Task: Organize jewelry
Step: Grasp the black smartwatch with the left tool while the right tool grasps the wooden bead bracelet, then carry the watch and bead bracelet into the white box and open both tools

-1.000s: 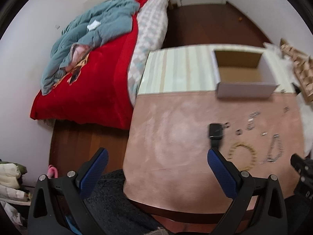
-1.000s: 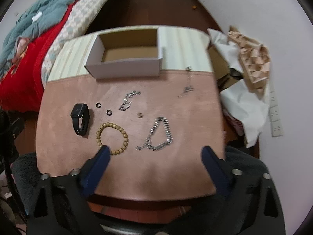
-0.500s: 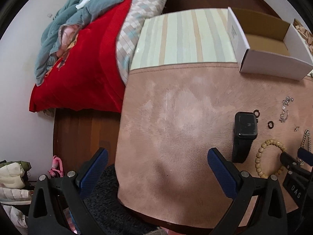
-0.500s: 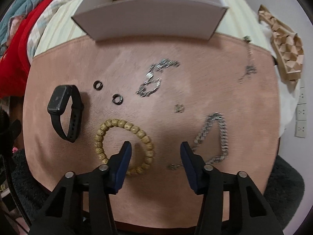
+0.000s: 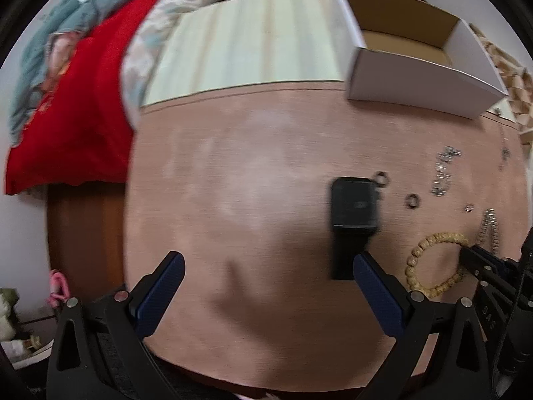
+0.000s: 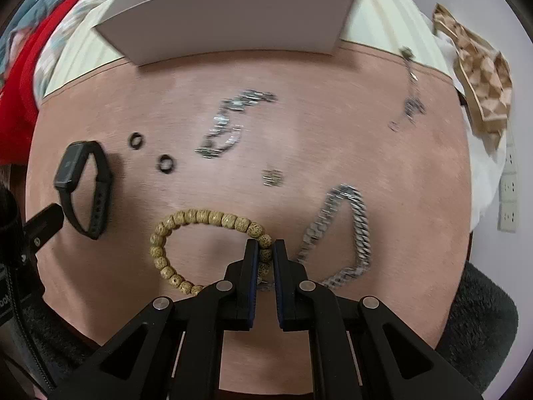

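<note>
Your bench (image 6: 333, 316) fills both views, its pink suede cover running off the lower edge of each. The white box (image 5: 416, 76) sits at its far side; in the right wrist view only its front wall shows, the inside cut off. Your left tongs (image 5: 266, 276) hang released over bare cover, with the black watch (image 5: 354, 205) just past the right finger, blurred. Your right tongs (image 6: 265, 250) are clenched on the beaded bracelet (image 6: 200, 216), pinching its right side while the loop lies on the bench; the beads under the tongs are hidden. Just right of it lies the heavy silver chain (image 6: 359, 226), its near end tucked behind the tongs. Farther off, a smeared link bracelet (image 6: 230, 126), a thin chain (image 6: 411, 100) too blurred to read, and two dark rings (image 6: 165, 163).
</note>
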Motion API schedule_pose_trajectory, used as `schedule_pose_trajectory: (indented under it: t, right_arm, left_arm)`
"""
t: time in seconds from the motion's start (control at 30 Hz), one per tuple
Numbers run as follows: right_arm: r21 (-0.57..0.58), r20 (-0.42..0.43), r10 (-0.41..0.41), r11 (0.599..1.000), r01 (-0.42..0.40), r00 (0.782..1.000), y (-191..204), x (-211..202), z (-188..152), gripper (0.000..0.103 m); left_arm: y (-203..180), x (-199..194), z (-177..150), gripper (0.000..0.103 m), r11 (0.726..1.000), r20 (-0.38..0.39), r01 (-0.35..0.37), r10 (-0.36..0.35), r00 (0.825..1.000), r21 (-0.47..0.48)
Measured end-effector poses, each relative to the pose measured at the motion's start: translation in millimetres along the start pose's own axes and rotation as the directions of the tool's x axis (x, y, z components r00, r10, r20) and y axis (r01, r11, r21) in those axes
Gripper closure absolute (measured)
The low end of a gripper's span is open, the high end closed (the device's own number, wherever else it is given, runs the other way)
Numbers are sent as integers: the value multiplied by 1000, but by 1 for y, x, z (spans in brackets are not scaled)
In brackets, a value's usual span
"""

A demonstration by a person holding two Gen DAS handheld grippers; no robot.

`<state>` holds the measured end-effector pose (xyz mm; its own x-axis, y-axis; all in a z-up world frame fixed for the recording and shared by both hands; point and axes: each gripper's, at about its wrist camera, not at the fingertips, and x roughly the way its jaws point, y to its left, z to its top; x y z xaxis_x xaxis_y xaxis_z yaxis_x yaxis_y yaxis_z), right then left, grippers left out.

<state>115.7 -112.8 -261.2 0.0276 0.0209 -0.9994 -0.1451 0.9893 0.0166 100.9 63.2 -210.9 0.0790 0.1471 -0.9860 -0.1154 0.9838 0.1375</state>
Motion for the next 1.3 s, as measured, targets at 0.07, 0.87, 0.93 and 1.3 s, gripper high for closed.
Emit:
schedule_pose_trajectory:
  t: [0.07,0.87,0.93,1.3]
  right_arm:
    - [10,-3,-5,1000,5,1000,-5,1,-1,94]
    - [63,45,43,997,-46,998,-40,-28,3,94]
    - [56,66,58,997,-62,996,-40,-39,4,94]
    - [16,234,114,993,-121,966,-29,-128,13,94]
  left_arm:
    - [-8,2,2,0,999,-6,46,-46,999,7]
    - [-32,-33,4,75,994,123,69,-80,989,91]
    - [-30,-44,4,75,994,145,70,-82,986,87]
    - [-28,-99,20,75,995,305,73,-90,948,67]
